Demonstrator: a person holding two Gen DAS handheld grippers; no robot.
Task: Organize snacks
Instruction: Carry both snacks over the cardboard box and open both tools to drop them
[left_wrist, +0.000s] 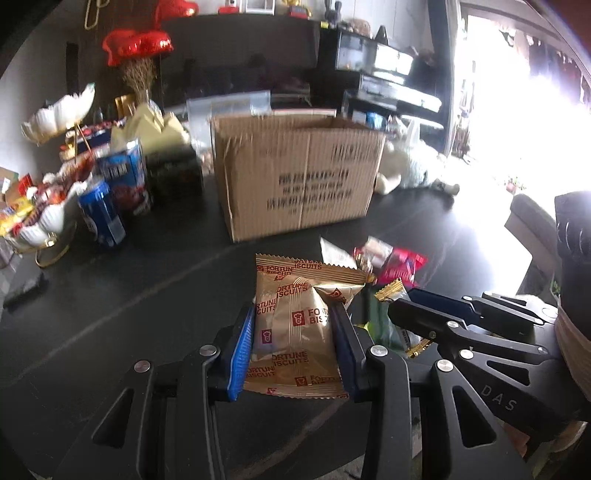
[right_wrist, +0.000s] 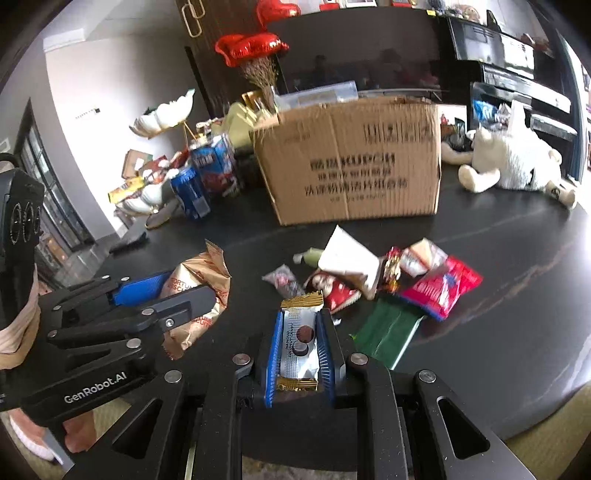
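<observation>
On the dark table (right_wrist: 498, 295), at twelve o'clock from both claws, standing open-topped: a cardboard box (right_wrist: 354, 158), apparently the place for the snacks; contents not visible from here. Clamping a gold Fortune Biscuits packet (left_wrist: 295, 332) between its blue pads: the left claw (left_wrist: 295, 325), holding it above the table. Pinching a slim silver cookie packet with gold ends (right_wrist: 298, 343): the right claw (right_wrist: 298, 332), closed tight on the wrapper, also off the surface. Lying loose at one o'clock from the right claw, between it and the box: a small heap with a red pouch (right_wrist: 443, 288), a green wrapper (right_wrist: 388, 332), a white packet (right_wrist: 351, 258) and a few smaller sweets. Sitting at ten o'clock, beside the box: blue cans (right_wrist: 188, 192) and a tiered dish (right_wrist: 162, 114) of treats. Judging by this: two packets in hand and awaiting placing, the heap remaining, so likely early to midway.
</observation>
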